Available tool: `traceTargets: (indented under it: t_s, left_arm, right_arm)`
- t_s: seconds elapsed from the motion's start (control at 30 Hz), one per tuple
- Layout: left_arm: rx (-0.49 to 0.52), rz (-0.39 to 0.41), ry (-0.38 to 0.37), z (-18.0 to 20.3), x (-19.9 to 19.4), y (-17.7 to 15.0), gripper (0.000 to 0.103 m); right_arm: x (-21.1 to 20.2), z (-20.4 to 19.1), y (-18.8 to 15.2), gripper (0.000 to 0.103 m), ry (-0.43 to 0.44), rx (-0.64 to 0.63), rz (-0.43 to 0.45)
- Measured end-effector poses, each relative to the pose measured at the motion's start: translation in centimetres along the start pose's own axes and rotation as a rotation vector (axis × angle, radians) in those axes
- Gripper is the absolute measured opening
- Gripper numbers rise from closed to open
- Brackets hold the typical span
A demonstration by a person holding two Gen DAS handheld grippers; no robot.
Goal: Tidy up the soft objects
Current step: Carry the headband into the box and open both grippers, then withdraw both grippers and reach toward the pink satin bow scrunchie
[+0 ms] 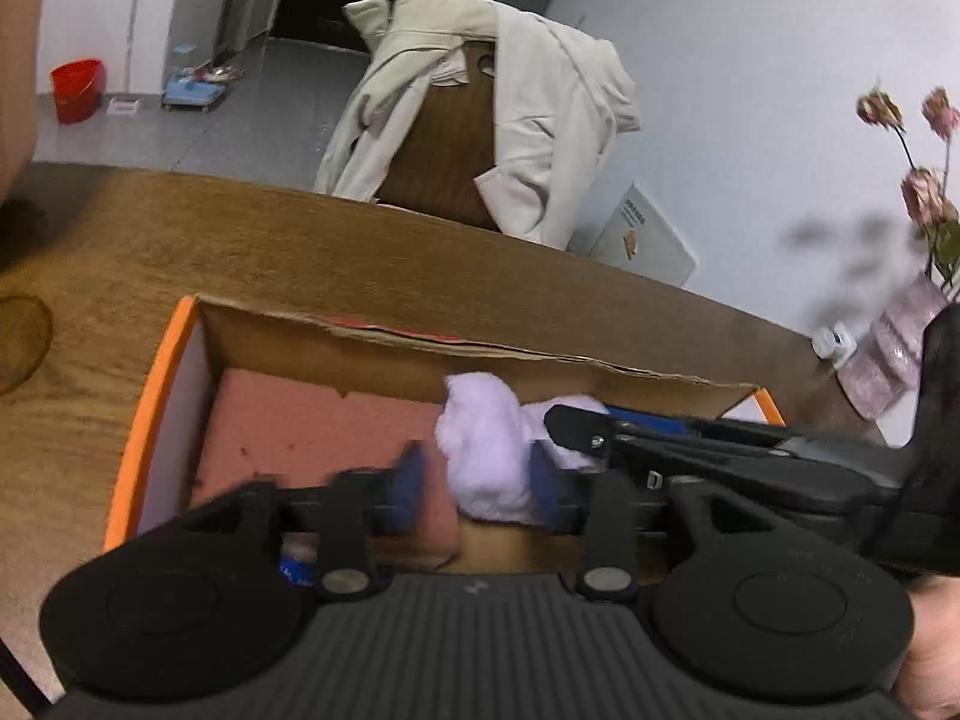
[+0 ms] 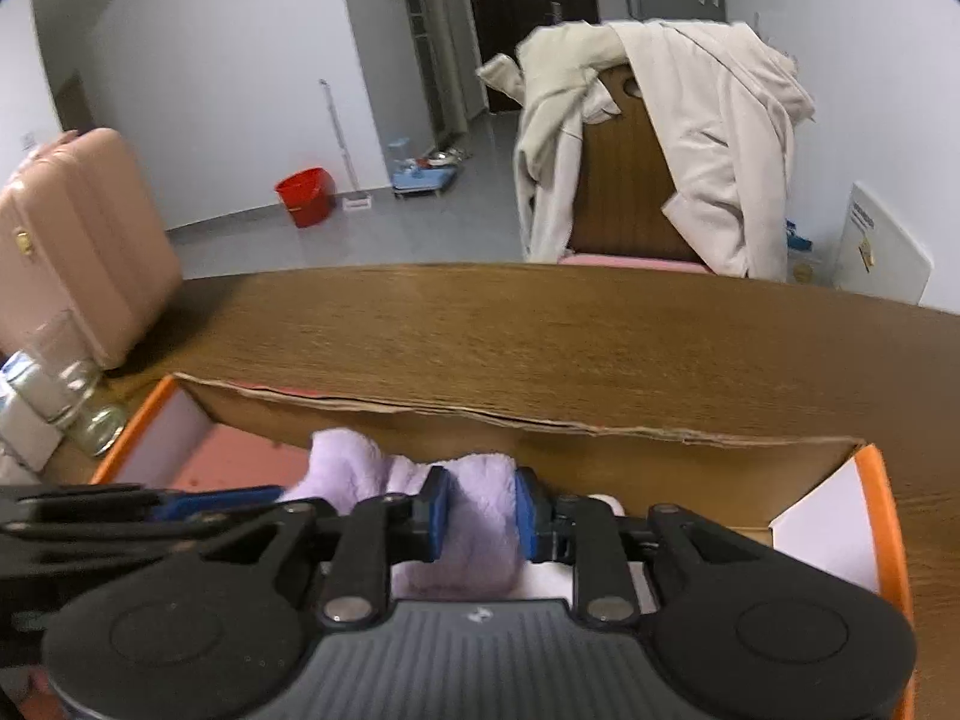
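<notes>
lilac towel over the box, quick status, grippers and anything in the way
Left gripper open around lilac towel. Right gripper pinching it. Towel over the orange box. Path clear; far flap upright.

White walls [image 2: 210, 90], grey tiled floor [image 2: 420, 228], dark doorway [image 2: 528, 18] at the far end. Beyond the brown wooden worktop [image 2: 600, 348], a wooden chair [image 2: 624, 192] draped with a cream coat [image 2: 720, 138]. Pink suitcase [image 2: 78, 240], red bucket [image 2: 306, 195].
</notes>
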State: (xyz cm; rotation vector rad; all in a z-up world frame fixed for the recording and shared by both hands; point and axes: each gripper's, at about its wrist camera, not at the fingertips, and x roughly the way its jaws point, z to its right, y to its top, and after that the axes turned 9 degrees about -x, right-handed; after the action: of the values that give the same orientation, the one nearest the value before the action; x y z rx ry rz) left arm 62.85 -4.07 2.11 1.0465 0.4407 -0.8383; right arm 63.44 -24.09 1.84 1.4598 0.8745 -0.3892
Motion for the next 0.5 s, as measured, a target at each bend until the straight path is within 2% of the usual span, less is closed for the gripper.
traceTargets:
  t_s: [0.2,0.27,0.37,0.43,0.5]
  left_arm:
    - [0.117,0.069,0.020,1.4,-3.0,-0.4,0.043]
    - [0.152,0.093,0.039,1.8,-4.5,-0.4,0.043]
    - [0.167,0.128,0.062,2.4,-7.3,-0.3,0.044]
    - [0.166,0.149,0.057,2.8,-9.6,-0.3,0.046]
    - [0.179,0.175,0.053,3.4,-12.0,-0.6,0.048]
  right_arm:
    - [-0.6,-0.3,-0.2,0.033,0.008,-0.013,-0.012]
    - [-2.2,-0.2,0.1,0.039,-0.005,-0.012,0.009]
    - [-5.4,-0.1,0.3,0.041,-0.016,-0.029,0.044]
    - [-8.1,0.3,0.3,0.043,-0.020,-0.030,0.065]
    - [-11.2,0.6,0.0,0.049,-0.035,-0.033,0.087]
